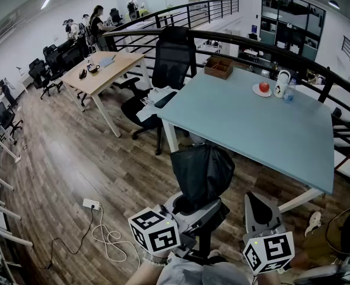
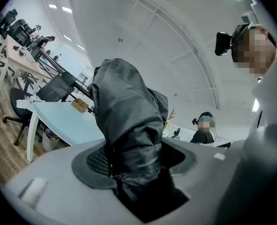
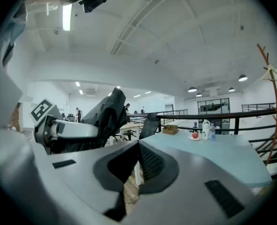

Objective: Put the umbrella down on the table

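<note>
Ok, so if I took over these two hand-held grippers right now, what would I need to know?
Left hand-held gripper: shut on the folded black umbrella, which is held up in the air just short of the table's near edge.
Right hand-held gripper: jaws together, nothing in them, beside the left one.
Table: light blue, straight ahead. An apple, a jug and a wooden box stand at its far side.
Done: the umbrella is in the grip.
Left: bring it over the tabletop, lay it down, open the jaws.
</note>
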